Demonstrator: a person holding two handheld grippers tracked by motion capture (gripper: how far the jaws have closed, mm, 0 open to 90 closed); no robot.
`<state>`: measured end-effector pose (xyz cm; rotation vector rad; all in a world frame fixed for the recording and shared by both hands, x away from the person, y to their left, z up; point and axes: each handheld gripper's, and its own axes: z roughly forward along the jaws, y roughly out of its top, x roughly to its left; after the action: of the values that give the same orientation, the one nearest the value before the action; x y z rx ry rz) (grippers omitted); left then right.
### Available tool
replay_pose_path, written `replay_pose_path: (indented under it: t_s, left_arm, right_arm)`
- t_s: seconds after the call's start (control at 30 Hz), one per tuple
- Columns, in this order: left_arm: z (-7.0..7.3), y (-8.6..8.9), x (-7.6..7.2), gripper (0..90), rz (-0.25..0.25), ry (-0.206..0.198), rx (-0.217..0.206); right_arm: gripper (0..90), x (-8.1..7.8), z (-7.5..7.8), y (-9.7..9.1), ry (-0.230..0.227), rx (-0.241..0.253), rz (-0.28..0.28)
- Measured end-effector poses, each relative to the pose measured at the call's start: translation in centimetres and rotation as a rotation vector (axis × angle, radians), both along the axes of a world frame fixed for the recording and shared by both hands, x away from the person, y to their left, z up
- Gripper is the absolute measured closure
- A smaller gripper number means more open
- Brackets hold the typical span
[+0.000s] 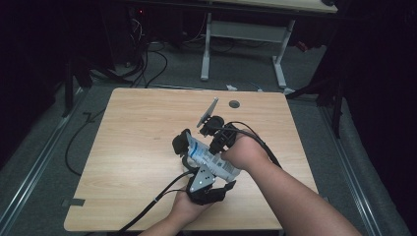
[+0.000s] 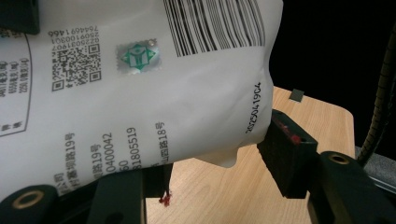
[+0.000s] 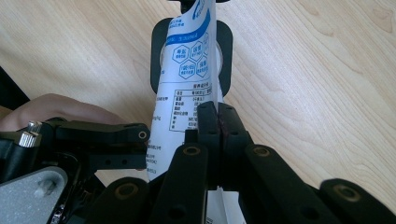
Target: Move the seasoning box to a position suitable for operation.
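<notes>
A white pouch (image 1: 209,158) with blue print hangs over the wooden table (image 1: 137,123), held between both grippers. My left gripper (image 1: 200,167) comes up from the near side. In the left gripper view its jaws flank the pouch's (image 2: 140,93) barcode face, the right pad (image 2: 285,154) against its edge. My right gripper (image 1: 216,151) reaches in from the right. In the right gripper view its fingertips (image 3: 217,109) are pinched together on the pouch's (image 3: 187,60) thin edge. A black ring-shaped piece (image 3: 156,56) sits behind the pouch's far end; I cannot tell what it is.
A round cable hole (image 1: 234,103) marks the table's far edge. Bare wood spreads to the left and far side of the hands. Beyond the table stand a white desk frame (image 1: 205,49) and loose cables (image 1: 152,69) on the dark floor.
</notes>
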<state>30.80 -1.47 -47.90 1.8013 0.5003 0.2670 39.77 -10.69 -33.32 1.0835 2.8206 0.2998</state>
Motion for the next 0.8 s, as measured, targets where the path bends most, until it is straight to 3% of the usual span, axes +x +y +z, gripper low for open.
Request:
replay_pose_path:
  t_s: [0.8]
  left_arm:
    - [0.1, 0.02, 0.06, 48.2, -0.001, -0.002, -0.008]
  right_arm:
    - [90.0, 0.2, 0.11, -0.1, -0.002, 0.003, -0.001]
